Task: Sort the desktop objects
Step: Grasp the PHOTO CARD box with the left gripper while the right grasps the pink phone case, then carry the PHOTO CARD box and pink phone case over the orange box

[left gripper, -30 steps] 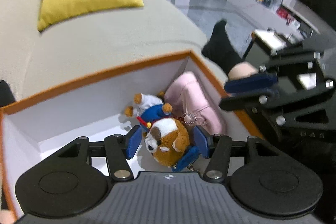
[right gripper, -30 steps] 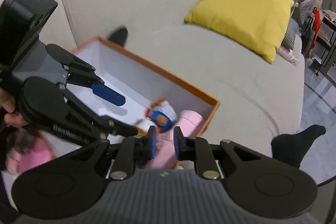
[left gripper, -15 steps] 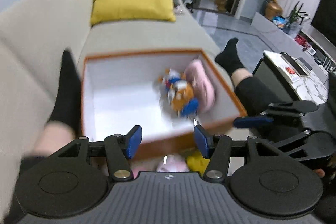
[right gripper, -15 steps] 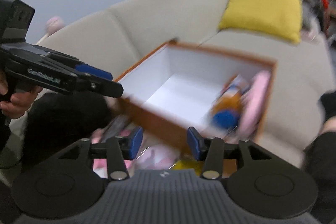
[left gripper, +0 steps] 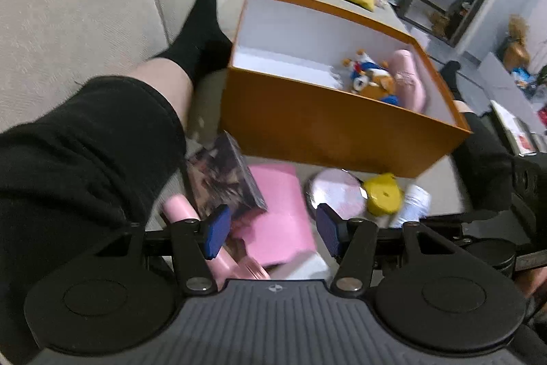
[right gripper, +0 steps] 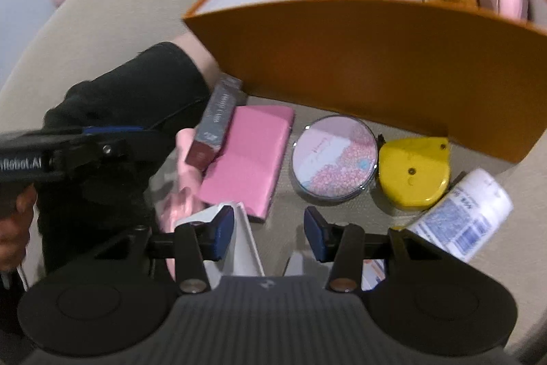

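- Left gripper (left gripper: 270,235) is standing with its jaws well apart and is gripping nothing; its blue pads (left gripper: 216,231) are hovering above the clutter on the sofa seat.
- Right gripper (right gripper: 270,233) is also standing with jaws apart and empty; its pads are touching no object.
- Pink notebook (right gripper: 248,156) is lying flat, its long axis running away from the right gripper towards the orange box (right gripper: 342,57); its near end is sitting just ahead of the right gripper's left pad.
- Dark slim box (right gripper: 217,122) is leaning tilted on the notebook's left edge, its long axis roughly parallel to the notebook.
- Round patterned tin (right gripper: 335,158) is lying flat just ahead of the right gripper's gap, between the notebook and the yellow tape measure (right gripper: 412,171).
- White bottle (right gripper: 459,214) is lying on its side to the right of that gripper, touching the tape measure, its long axis slanting.
- Inside the orange box, a plush dog (left gripper: 374,84) and a pink plush item (left gripper: 408,77) are resting in the far right corner, well apart from both grippers.
- From the left wrist view, the notebook is lying directly between the left pads.
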The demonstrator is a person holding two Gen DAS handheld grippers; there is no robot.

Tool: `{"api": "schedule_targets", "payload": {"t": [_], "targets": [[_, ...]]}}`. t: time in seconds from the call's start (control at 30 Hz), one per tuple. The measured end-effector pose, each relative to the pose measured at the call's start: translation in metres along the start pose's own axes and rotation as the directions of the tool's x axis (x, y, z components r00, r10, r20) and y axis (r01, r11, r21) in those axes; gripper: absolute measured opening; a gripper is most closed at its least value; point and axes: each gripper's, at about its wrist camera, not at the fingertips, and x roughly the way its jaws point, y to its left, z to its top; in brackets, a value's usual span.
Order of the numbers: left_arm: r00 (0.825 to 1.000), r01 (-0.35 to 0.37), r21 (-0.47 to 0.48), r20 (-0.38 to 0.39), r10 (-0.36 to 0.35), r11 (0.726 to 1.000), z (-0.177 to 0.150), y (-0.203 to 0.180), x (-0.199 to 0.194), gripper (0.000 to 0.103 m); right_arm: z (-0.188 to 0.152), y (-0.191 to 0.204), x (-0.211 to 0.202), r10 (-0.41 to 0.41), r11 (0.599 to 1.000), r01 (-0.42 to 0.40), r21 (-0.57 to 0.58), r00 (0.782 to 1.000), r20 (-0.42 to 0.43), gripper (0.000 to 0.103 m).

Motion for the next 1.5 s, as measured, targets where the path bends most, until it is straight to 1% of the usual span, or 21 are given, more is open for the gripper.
{"api": "schedule_targets", "payload": {"t": [0.07,0.13,0.2,0.3,0.33,0.43,0.57,0.67,0.8,0.9,1.0,1.03,1.13,1.2,1.27,1.3,1.37,1.43,1.5], "targets": [[0.999,-0.044,0.011,0.005,0.044,0.999,0.004,-0.001,0.008,0.065,-0.005,0.001,0.003,0.008,1.000,-0.008,0.018,1.000,-0.006,0.049],[0.998,-0.059,-0.002,-0.004,0.059,0.998,0.009,-0.001,0.018,0.066,-0.003,0.000,0.009,0.022,0.999,-0.021,0.034,1.000,-0.018,0.048],[0.997,-0.073,-0.011,-0.020,0.072,0.997,0.013,-0.001,0.029,0.067,0.000,-0.001,0.012,0.016,0.999,-0.015,0.039,1.000,-0.026,0.048],[0.991,-0.125,0.006,-0.049,0.125,0.992,0.017,-0.004,0.041,0.068,0.004,-0.004,0.019,0.030,0.998,-0.027,0.063,0.999,-0.043,0.042],[0.989,-0.134,0.011,-0.056,0.134,0.991,0.017,-0.005,0.044,0.068,0.005,-0.005,0.022,0.032,0.997,-0.029,0.068,0.998,-0.050,0.042],[0.988,-0.136,0.014,-0.071,0.137,0.991,0.017,-0.005,0.049,0.068,0.007,-0.006,0.031,0.031,0.997,-0.025,0.073,0.997,-0.076,0.042],[0.984,-0.149,0.017,-0.099,0.150,0.989,0.018,-0.002,0.059,0.068,0.014,-0.004,0.039,0.052,0.996,-0.046,0.074,0.995,-0.080,0.042],[0.983,-0.141,0.026,-0.114,0.143,0.990,0.019,-0.002,0.066,0.068,0.018,-0.001,0.043,0.060,0.996,-0.055,0.063,0.995,-0.078,0.042],[0.976,-0.175,0.034,-0.126,0.177,0.984,0.017,0.004,0.074,0.067,0.021,0.000,0.044,0.069,0.997,-0.065,0.050,0.995,-0.071,0.038],[0.981,-0.152,0.026,-0.120,0.154,0.988,0.016,0.009,0.071,0.063,0.022,0.001,0.042,0.061,0.997,-0.059,0.040,0.996,-0.062,0.031],[0.985,-0.133,0.015,-0.106,0.133,0.991,0.017,0.013,0.064,0.055,0.023,0.005,0.036,0.050,0.999,-0.049,0.023,0.998,-0.050,0.024],[0.987,-0.124,0.011,-0.101,0.124,0.992,0.017,0.014,0.061,0.051,0.024,0.007,0.033,0.050,0.999,-0.049,0.017,0.998,-0.046,0.021],[0.991,-0.102,-0.014,-0.083,0.100,0.995,0.022,0.018,0.054,0.043,0.026,0.013,0.020,0.049,0.999,-0.049,-0.003,0.998,-0.035,0.017],[0.994,-0.086,-0.036,-0.074,0.083,0.996,0.023,0.023,0.049,0.040,0.028,0.020,0.011,0.036,0.999,-0.037,-0.039,0.999,-0.019,0.016],[0.996,-0.068,-0.058,-0.066,0.064,0.996,0.024,0.029,0.043,0.035,0.029,0.030,0.003,0.001,0.995,-0.001,-0.102,1.000,-0.001,0.015],[0.996,-0.060,-0.065,-0.062,0.056,0.996,0.024,0.031,0.041,0.034,0.030,0.038,-0.002,-0.021,0.989,0.023,-0.146,1.000,0.012,0.015],[0.998,-0.037,-0.074,-0.057,0.033,0.997,0.024,0.035,0.035,0.030,0.025,0.039,-0.014,-0.044,0.979,0.048,-0.200,0.999,0.024,0.015],[0.998,-0.005,-0.083,-0.059,0.000,0.997,0.023,0.038,0.031,0.029,0.024,0.048,-0.016,-0.078,0.961,0.083,-0.264,0.997,0.028,0.015],[0.998,0.007,-0.096,-0.061,-0.013,0.995,0.022,0.042,0.029,0.029,0.026,0.054,-0.010,-0.094,0.951,0.099,-0.293,0.995,0.031,0.015]]}}
